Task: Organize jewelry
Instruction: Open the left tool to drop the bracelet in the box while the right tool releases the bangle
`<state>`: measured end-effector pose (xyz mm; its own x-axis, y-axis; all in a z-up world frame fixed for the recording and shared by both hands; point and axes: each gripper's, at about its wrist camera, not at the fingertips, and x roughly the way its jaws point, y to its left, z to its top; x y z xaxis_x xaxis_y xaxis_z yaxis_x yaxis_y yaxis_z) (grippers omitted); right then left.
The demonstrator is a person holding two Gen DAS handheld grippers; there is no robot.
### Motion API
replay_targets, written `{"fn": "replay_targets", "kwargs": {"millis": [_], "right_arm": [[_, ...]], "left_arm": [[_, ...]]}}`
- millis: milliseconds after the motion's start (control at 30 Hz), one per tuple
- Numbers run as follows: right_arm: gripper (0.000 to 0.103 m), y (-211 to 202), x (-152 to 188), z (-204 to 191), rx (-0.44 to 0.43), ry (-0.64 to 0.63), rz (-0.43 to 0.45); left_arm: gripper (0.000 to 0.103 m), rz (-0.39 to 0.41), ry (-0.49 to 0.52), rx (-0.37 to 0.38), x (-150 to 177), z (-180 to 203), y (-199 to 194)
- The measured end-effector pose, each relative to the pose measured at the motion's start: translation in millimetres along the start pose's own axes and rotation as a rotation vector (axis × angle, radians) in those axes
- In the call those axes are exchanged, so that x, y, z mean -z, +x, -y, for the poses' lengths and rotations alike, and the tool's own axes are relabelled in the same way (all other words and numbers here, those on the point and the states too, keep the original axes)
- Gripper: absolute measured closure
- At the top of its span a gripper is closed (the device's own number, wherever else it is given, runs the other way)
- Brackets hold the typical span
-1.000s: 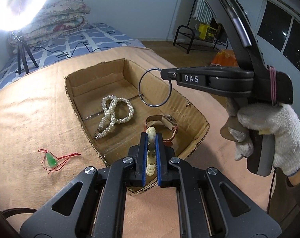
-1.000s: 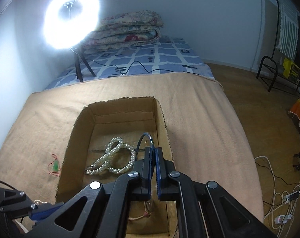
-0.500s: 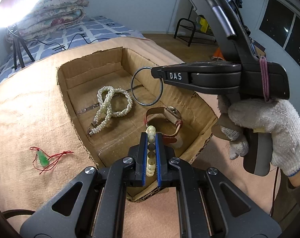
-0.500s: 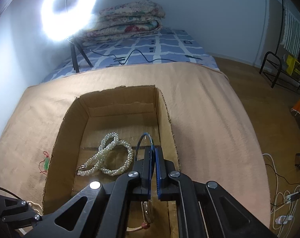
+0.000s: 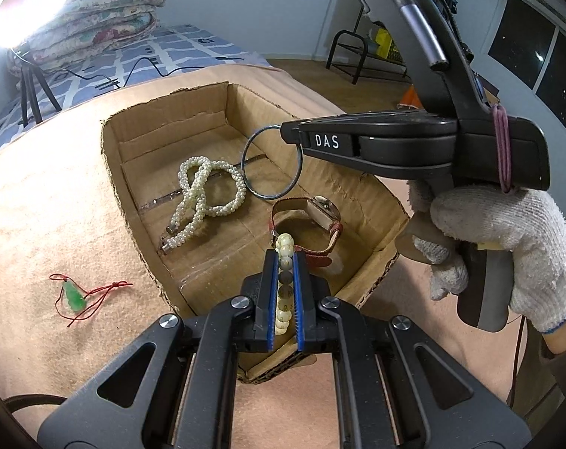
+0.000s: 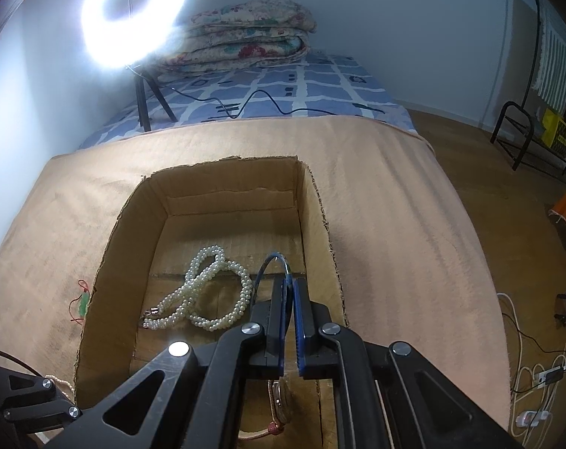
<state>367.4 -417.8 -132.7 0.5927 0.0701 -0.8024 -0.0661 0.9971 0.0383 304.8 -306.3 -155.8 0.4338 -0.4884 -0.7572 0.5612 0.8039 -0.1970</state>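
Since the earlier frames the right gripper [image 5: 288,133] has carried the thin silver metal bangle [image 5: 271,162] lower into the open brown cardboard box [image 5: 163,112], now at frame centre in the left wrist view. Its jaws are pinched nearly closed on the bangle's rim. The left gripper [image 5: 285,292] is clamped on a string of cream and dark beads [image 5: 284,262] over the box's near edge. On the box floor lie a looped white pearl necklace [image 5: 204,194] and a red-strapped wristwatch [image 5: 313,220]. Only the left view shows the watch whole; the right view hides most of it behind the gripper, perhaps just its case at bottom centre. A green pendant on red cord [image 5: 73,295] lies at lower left on the tan blanket [image 5: 40,205]
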Motion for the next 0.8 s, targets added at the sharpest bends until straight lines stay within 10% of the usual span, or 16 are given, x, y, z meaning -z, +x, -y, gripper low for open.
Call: {"fn": "replay_targets", "kwargs": {"millis": [300,400,800], "right_arm": [[0.078,-7,0,4,0.007,0.008,0.020],[0.072,-14,-1,3,0.013,0.007,0.031],[0.034,-56,-6,0,0.057,0.019,0.112]], "left_arm": [[0.094,-0.010,-0.020,0.035,0,-4,-5],[0.059,0.006,-0.029,0.036,0,-4,-11],[0.058,0.042,-0.020,0.019,1,-1,-50]]}}
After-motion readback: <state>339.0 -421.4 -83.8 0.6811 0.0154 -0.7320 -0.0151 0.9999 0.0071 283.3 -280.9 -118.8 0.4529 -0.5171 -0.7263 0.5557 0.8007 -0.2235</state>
